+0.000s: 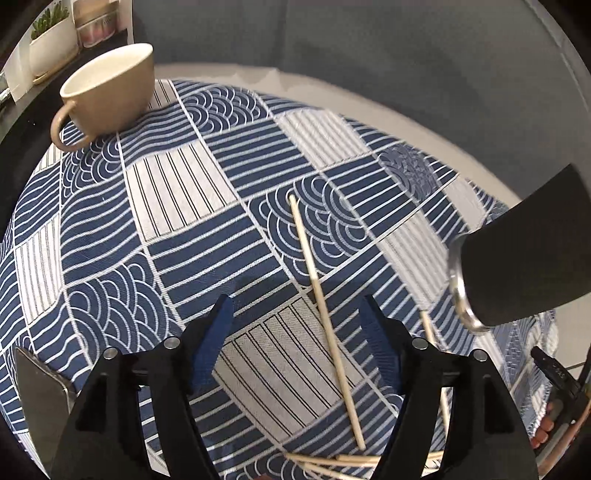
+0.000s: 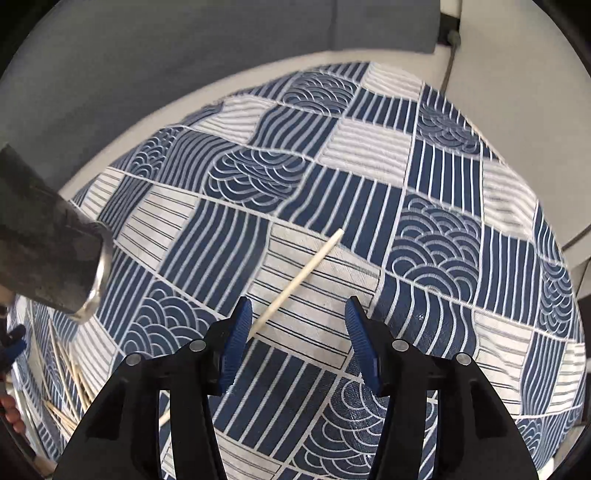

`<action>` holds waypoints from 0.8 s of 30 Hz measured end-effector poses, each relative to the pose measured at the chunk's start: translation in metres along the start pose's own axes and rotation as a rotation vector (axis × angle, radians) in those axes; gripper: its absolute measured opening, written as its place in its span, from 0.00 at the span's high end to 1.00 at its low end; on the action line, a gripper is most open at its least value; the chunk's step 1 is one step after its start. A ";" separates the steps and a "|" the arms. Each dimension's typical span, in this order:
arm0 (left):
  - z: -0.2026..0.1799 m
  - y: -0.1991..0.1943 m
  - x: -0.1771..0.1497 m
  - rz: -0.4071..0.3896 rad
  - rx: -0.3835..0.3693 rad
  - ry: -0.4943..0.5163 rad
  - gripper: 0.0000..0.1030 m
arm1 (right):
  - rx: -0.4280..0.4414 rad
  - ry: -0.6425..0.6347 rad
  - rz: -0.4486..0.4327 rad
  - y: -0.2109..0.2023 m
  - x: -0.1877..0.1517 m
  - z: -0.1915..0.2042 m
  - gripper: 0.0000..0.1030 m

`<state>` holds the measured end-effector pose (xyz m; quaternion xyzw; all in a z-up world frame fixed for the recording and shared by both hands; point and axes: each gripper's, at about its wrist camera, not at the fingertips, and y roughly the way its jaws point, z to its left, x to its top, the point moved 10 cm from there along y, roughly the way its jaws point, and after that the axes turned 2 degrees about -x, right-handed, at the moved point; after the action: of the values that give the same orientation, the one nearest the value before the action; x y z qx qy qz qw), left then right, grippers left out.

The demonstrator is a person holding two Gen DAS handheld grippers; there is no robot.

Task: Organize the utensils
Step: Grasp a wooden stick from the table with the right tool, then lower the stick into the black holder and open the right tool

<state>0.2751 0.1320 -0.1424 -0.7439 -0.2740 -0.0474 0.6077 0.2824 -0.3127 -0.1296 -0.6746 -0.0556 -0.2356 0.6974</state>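
A wooden chopstick [image 1: 322, 314] lies on the blue-and-white patterned cloth [image 1: 177, 229], running between the fingers of my open left gripper [image 1: 295, 314]. More chopsticks [image 1: 332, 461] lie in a pile near the lower edge. In the right wrist view one chopstick [image 2: 301, 280] lies on the cloth [image 2: 443, 206], its near end by the left finger of my open right gripper [image 2: 297, 317]. A pile of chopsticks [image 2: 66, 384] lies at the lower left. A dark cylindrical cup with a metal rim [image 1: 524, 254] hangs tilted above the cloth; it also shows in the right wrist view [image 2: 51, 254].
A beige mug [image 1: 110, 92] stands at the cloth's far left corner. A potted plant [image 1: 50, 40] and a jar [image 1: 98, 22] stand behind it. A grey sofa [image 2: 184, 55] lies beyond the table edge. A phone-like dark object [image 1: 37, 398] sits at the lower left.
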 end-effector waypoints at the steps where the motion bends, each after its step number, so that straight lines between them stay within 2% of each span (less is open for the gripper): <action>1: -0.001 0.001 0.001 -0.010 0.014 0.009 0.30 | -0.004 -0.003 -0.005 0.000 0.001 0.000 0.51; 5: -0.005 0.008 0.004 -0.023 0.103 0.051 0.28 | -0.058 -0.038 -0.003 0.004 0.006 0.006 0.53; 6: -0.007 0.010 0.004 -0.024 0.150 0.093 0.28 | -0.073 -0.045 -0.009 0.004 0.007 0.007 0.54; 8: -0.010 0.013 0.004 -0.023 0.192 0.130 0.27 | -0.086 -0.053 -0.021 0.004 0.007 0.008 0.60; 9: -0.009 0.013 0.005 -0.028 0.196 0.118 0.28 | -0.092 -0.043 -0.025 0.003 0.007 0.005 0.72; 10: -0.009 0.012 0.005 -0.032 0.201 0.110 0.29 | -0.092 -0.037 -0.028 0.002 0.008 0.004 0.79; 11: -0.008 0.011 0.006 -0.041 0.212 0.110 0.35 | -0.090 -0.033 -0.029 0.002 0.009 0.003 0.81; 12: -0.010 0.010 0.007 -0.050 0.214 0.116 0.45 | -0.080 -0.037 -0.031 0.002 0.009 0.004 0.81; 13: -0.012 0.008 0.008 -0.054 0.211 0.127 0.53 | -0.067 -0.041 -0.033 0.001 0.008 0.004 0.92; 15: -0.014 0.005 0.007 -0.049 0.220 0.140 0.93 | -0.026 -0.027 -0.035 0.000 0.008 0.002 0.96; 18: -0.015 0.003 0.005 -0.047 0.217 0.155 0.94 | 0.073 0.011 -0.030 -0.003 0.005 0.000 0.96; 22: -0.012 -0.002 -0.003 -0.021 0.122 0.106 0.94 | 0.148 0.006 -0.067 -0.017 0.004 -0.003 0.96; 24: -0.007 -0.006 -0.004 -0.041 0.134 0.106 0.94 | 0.214 0.016 -0.096 -0.030 0.007 0.001 0.96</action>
<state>0.2712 0.1249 -0.1371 -0.6922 -0.2591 -0.0808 0.6688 0.2768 -0.3132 -0.0998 -0.5909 -0.1069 -0.2667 0.7538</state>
